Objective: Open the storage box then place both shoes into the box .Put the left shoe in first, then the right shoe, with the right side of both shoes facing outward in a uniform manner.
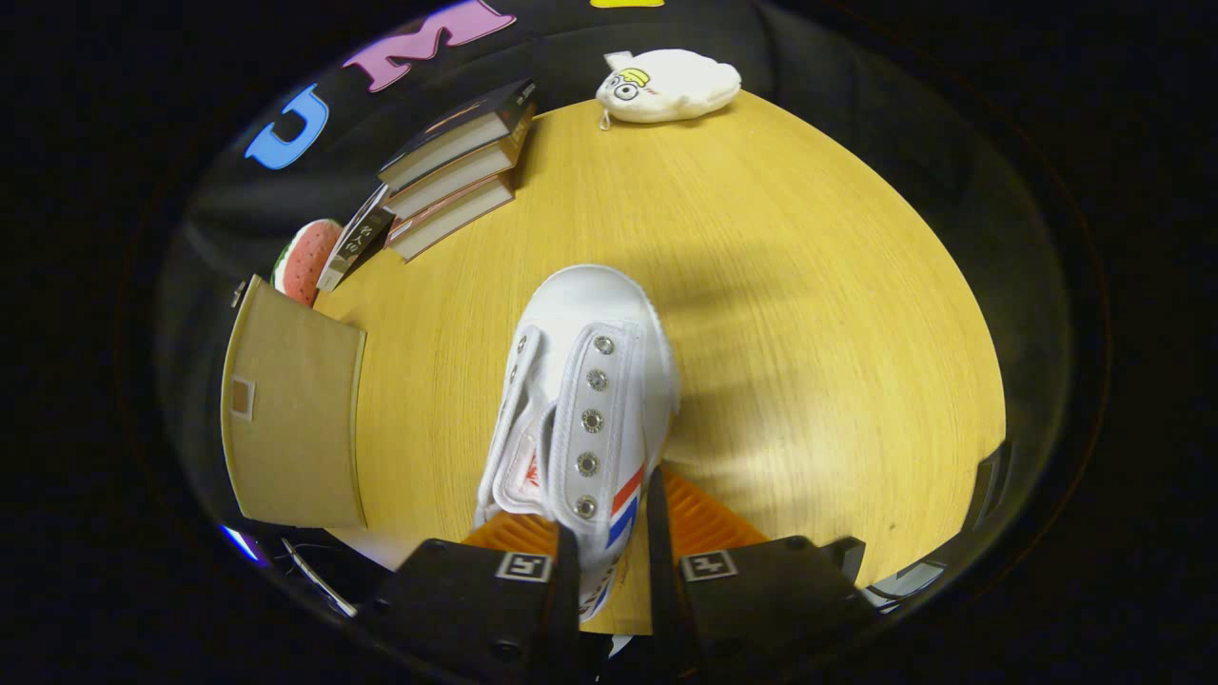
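Note:
A white canvas shoe (582,381) with metal eyelets and a red and blue stripe on its side hangs above the wooden table (809,314), toe pointing away from me. My gripper (609,547) is shut on the shoe's side wall near the heel, one finger inside the opening and one outside. A brown cardboard storage box (290,419) stands to the left of the shoe, its flat side toward me; I cannot tell whether it is open.
A stack of three books (457,166) lies at the far left of the table, with a watermelon-patterned object (304,257) and a dark leaning book (357,243) beside it. A white plush toy (666,86) rests at the far edge.

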